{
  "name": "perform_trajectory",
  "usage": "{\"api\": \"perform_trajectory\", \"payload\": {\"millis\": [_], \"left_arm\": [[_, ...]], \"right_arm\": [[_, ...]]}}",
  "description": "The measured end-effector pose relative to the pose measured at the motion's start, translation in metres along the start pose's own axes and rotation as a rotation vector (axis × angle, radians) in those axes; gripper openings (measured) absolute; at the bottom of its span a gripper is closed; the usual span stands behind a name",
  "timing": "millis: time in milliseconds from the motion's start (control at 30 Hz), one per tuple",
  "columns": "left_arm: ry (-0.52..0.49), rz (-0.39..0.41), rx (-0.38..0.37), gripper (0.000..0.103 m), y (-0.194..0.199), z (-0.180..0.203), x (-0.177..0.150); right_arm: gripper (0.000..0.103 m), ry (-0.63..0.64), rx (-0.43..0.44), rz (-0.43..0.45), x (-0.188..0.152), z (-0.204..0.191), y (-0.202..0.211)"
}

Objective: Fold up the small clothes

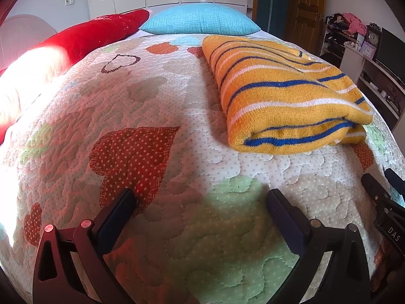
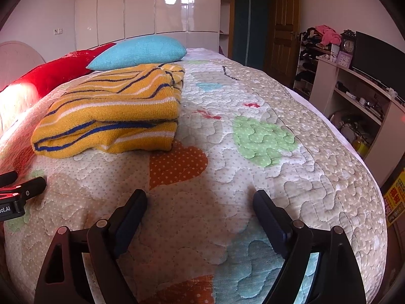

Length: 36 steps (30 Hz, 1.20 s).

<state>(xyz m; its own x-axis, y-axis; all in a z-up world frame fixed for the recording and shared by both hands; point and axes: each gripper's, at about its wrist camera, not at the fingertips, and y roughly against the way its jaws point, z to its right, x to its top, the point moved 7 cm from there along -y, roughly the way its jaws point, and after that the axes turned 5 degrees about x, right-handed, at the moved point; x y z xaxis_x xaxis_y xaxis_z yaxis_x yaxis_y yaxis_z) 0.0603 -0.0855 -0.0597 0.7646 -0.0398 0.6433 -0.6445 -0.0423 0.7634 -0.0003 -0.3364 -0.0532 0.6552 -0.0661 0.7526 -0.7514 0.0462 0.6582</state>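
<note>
1. Centrally, a folded yellow sweater (image 1: pixel 286 96) with blue and white stripes lies on the bed quilt (image 1: pixel 157 157). It is folded into a thick rectangular bundle, its folded edge towards the near side. In the right wrist view the same sweater (image 2: pixel 111 111) sits at the left, far of the grippers.
2. Left gripper (image 1: pixel 200 202): fingers (image 1: pixel 119 212) spread wide, nothing between them, hovering over a green patch of the quilt, near of the sweater and apart from it.
3. Right gripper (image 2: pixel 200 202): fingers (image 2: pixel 270 217) spread wide, nothing between them, over bare quilt (image 2: pixel 253 167), right of the sweater and clear of it.
4. Each gripper shows at the edge of the other's view: the right one (image 1: pixel 387 202) at the right edge, the left one (image 2: pixel 17 192) at the left edge.
5. Turquoise pillow (image 1: pixel 200 20) at the far end of the bed, just beyond the sweater.
6. Red plush cushion (image 1: pixel 83 38) at the far left, partly in bright sunlight.
7. White glossy wardrobe (image 2: pixel 157 7) along the far wall.
8. Wooden door (image 2: pixel 283 30) at the far right.
9. Shelving unit (image 2: pixel 354 93) on the right, carrying a clock (image 2: pixel 348 44), a dark screen (image 2: pixel 377 60) and small clutter.
</note>
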Motion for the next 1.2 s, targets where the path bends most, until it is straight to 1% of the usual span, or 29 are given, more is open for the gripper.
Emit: {"api": "perform_trajectory", "payload": {"millis": [300, 367, 400, 467, 533, 567, 600, 667, 733, 767, 800, 833, 867, 900, 933, 967, 1033, 1067, 1133, 1167, 1200], "left_arm": [[-0.004, -0.005, -0.001, 0.103, 0.000, 0.000, 0.000], [-0.002, -0.036, -0.023, 0.103, 0.004, -0.001, 0.001], [0.006, -0.039, -0.057, 0.102, 0.010, -0.001, 0.005], [0.037, 0.011, -0.144, 0.100, 0.029, -0.002, 0.022], [0.045, 0.085, -0.169, 0.100, 0.049, -0.004, 0.050], [0.043, 0.109, -0.179, 0.100, 0.054, -0.004, 0.065], [0.036, 0.112, -0.196, 0.100, 0.055, -0.001, 0.079], [0.023, 0.068, -0.216, 0.100, 0.041, 0.010, 0.103], [0.001, 0.048, -0.212, 0.100, 0.023, 0.021, 0.122], [-0.017, 0.048, -0.191, 0.100, 0.012, 0.026, 0.128], [-0.042, 0.032, -0.148, 0.100, -0.001, 0.029, 0.130], [-0.072, -0.014, -0.097, 0.095, -0.016, 0.032, 0.125], [-0.085, -0.080, -0.091, 0.092, -0.033, 0.035, 0.115], [-0.068, -0.139, -0.128, 0.093, -0.047, 0.037, 0.103], [-0.025, -0.157, -0.169, 0.093, -0.054, 0.035, 0.095], [0.016, -0.156, -0.200, 0.093, -0.054, 0.030, 0.094], [0.053, -0.184, -0.231, 0.092, -0.048, 0.023, 0.096], [0.070, -0.172, -0.243, 0.092, -0.040, 0.019, 0.098], [0.073, -0.113, -0.250, 0.092, -0.021, 0.015, 0.102], [0.065, -0.085, -0.239, 0.092, -0.015, 0.013, 0.101], [0.055, -0.075, -0.217, 0.092, -0.013, 0.011, 0.097]], "right_arm": [[0.089, -0.001, -0.003, 0.011, -0.002, -0.001, 0.003], [0.090, 0.000, -0.001, 0.011, -0.002, -0.002, 0.003], [0.090, 0.001, 0.001, 0.012, -0.003, -0.002, 0.004], [0.090, 0.002, 0.002, 0.015, -0.003, -0.002, 0.004], [0.090, 0.003, 0.000, 0.018, -0.003, -0.002, 0.005], [0.090, 0.003, -0.001, 0.019, -0.003, -0.003, 0.005], [0.090, 0.003, 0.000, 0.021, -0.003, -0.002, 0.005], [0.090, 0.003, 0.000, 0.023, -0.003, -0.003, 0.005], [0.090, 0.004, 0.002, 0.025, -0.003, -0.003, 0.005], [0.090, 0.004, 0.004, 0.025, -0.003, -0.003, 0.006], [0.090, 0.004, 0.005, 0.025, -0.003, -0.002, 0.005], [0.090, 0.004, 0.006, 0.024, -0.003, -0.003, 0.006], [0.090, 0.004, 0.005, 0.024, -0.003, -0.003, 0.006], [0.090, 0.004, 0.005, 0.024, -0.003, -0.003, 0.006], [0.090, 0.004, 0.006, 0.025, -0.003, -0.003, 0.006], [0.090, 0.003, 0.007, 0.026, -0.003, -0.003, 0.006], [0.090, 0.002, 0.009, 0.027, -0.003, -0.003, 0.006], [0.090, 0.002, 0.008, 0.027, -0.003, -0.003, 0.006], [0.090, 0.002, 0.007, 0.028, -0.003, -0.002, 0.006], [0.090, 0.002, 0.007, 0.029, -0.003, -0.003, 0.006], [0.090, 0.002, 0.006, 0.030, -0.002, -0.002, 0.006]]}}
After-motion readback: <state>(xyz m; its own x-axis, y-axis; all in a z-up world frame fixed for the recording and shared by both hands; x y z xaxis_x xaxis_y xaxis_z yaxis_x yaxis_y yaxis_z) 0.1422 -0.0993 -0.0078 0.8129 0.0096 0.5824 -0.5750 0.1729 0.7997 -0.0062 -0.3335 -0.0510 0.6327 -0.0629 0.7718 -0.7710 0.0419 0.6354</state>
